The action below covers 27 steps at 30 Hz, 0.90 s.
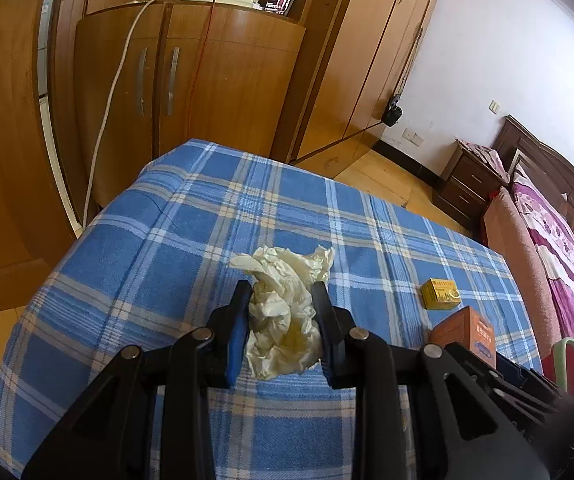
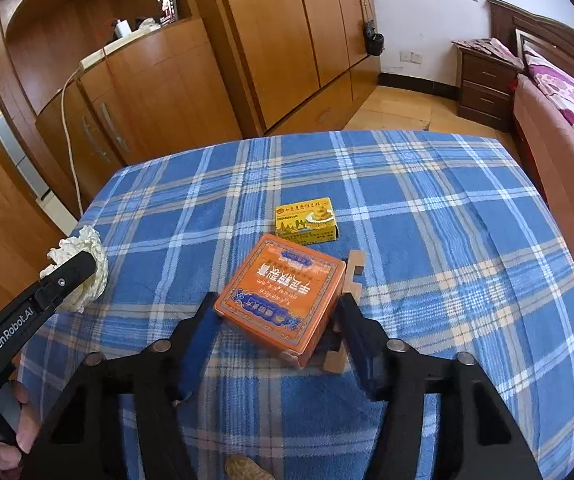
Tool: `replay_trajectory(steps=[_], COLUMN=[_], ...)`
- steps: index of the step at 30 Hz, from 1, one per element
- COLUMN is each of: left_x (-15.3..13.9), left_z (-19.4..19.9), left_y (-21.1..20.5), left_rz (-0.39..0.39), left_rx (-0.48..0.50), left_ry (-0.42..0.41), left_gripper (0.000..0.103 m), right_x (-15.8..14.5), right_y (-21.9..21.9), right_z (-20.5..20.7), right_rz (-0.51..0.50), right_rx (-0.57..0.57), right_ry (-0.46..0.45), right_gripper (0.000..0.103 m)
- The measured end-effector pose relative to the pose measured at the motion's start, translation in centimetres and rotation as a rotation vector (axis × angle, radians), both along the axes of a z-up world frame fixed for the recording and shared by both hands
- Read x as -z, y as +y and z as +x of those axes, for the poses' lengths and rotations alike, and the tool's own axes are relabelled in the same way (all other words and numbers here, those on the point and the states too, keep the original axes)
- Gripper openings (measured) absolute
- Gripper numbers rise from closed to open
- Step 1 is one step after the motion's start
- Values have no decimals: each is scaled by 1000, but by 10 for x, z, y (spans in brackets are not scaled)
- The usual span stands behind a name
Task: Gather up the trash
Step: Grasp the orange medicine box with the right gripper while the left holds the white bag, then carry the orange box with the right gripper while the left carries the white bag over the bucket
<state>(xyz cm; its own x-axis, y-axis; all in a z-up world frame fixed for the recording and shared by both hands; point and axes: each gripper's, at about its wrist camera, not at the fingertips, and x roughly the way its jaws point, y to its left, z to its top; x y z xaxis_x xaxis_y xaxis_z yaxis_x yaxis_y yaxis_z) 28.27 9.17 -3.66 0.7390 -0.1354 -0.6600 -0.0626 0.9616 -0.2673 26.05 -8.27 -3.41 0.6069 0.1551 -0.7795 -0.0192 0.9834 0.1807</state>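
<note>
My left gripper (image 1: 281,290) is shut on a crumpled cream tissue (image 1: 283,312) above the blue plaid cloth (image 1: 167,240). The tissue (image 2: 83,256) and the left gripper also show at the left of the right wrist view. My right gripper (image 2: 277,304) is shut on an orange box (image 2: 283,296), held tilted above the cloth; the same box (image 1: 465,330) shows at the right of the left wrist view. A small yellow box (image 2: 307,220) lies on the cloth just beyond it, also seen in the left wrist view (image 1: 441,293).
A small wooden piece (image 2: 351,280) lies under and beside the orange box. A brownish lump (image 2: 245,468) sits near the cloth's front edge. Wooden cabinets (image 1: 191,80) stand behind the table. A bed (image 2: 559,120) and nightstand (image 2: 485,80) are at the right.
</note>
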Motion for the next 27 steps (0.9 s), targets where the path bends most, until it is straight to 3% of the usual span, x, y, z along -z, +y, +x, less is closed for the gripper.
replay_trajectory(steps=[14,27], left_x=[-3,-35], left_z=[-2,-30], left_y=[-9,-32], left_rz=[15,9], left_rx=[34,120], left_ry=[-9,-36], left_gripper=[30,30], right_x=[-33,-66], right_y=[-17,-51], right_z=[-44,-83], right_rz=[42,75], right_rx=[-19,22], right_ry=[-108,-186], right_gripper=[56,56])
